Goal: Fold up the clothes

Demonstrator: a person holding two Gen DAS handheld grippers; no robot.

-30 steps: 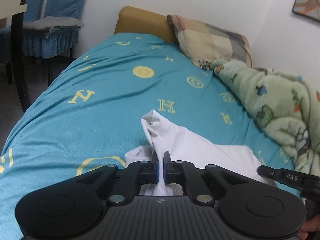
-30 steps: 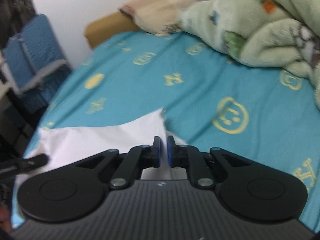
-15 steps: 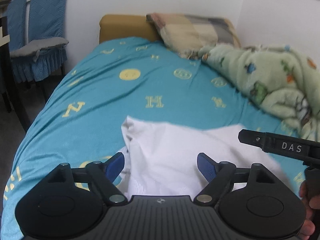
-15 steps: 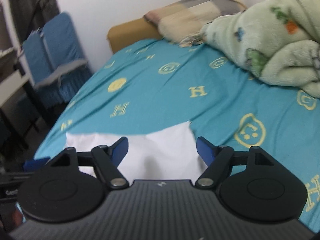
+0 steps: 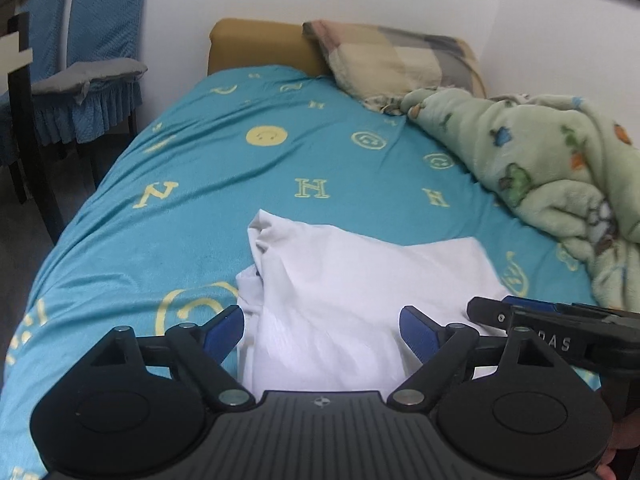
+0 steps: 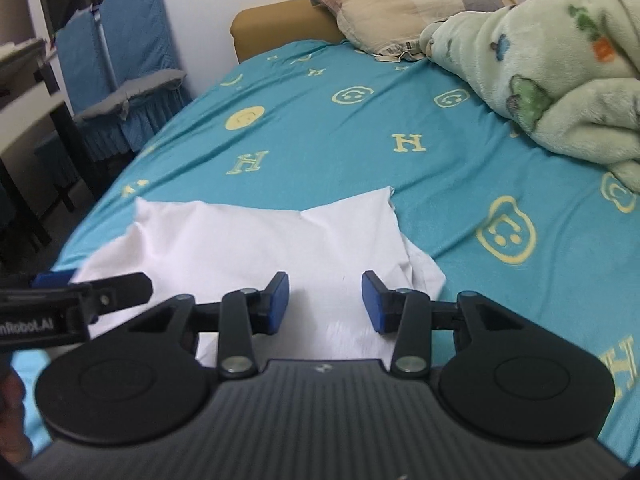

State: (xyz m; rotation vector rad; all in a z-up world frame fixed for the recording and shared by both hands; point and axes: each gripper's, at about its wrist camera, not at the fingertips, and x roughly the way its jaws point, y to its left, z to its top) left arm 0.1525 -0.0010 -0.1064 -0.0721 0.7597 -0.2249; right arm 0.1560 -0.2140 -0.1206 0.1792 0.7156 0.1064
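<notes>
Blue-padded fingers (image 5: pixel 224 330) of the left gripper (image 5: pixel 322 330) and right gripper (image 6: pixel 325 306) gape wide, holding nothing, above a soft white garment (image 5: pixel 360 280) lying folded and rumpled on the smooth teal bedsheet (image 5: pixel 224 184) printed with yellow letters.

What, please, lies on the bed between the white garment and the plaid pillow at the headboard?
Only bare teal bedsheet with yellow prints lies between the white garment and the plaid pillow; the left wrist view shows it.

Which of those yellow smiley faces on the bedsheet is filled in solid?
The solid yellow smiley toward the headboard, on the chair side. The other smileys, like the ringed one beside it, are only outlines.
</notes>
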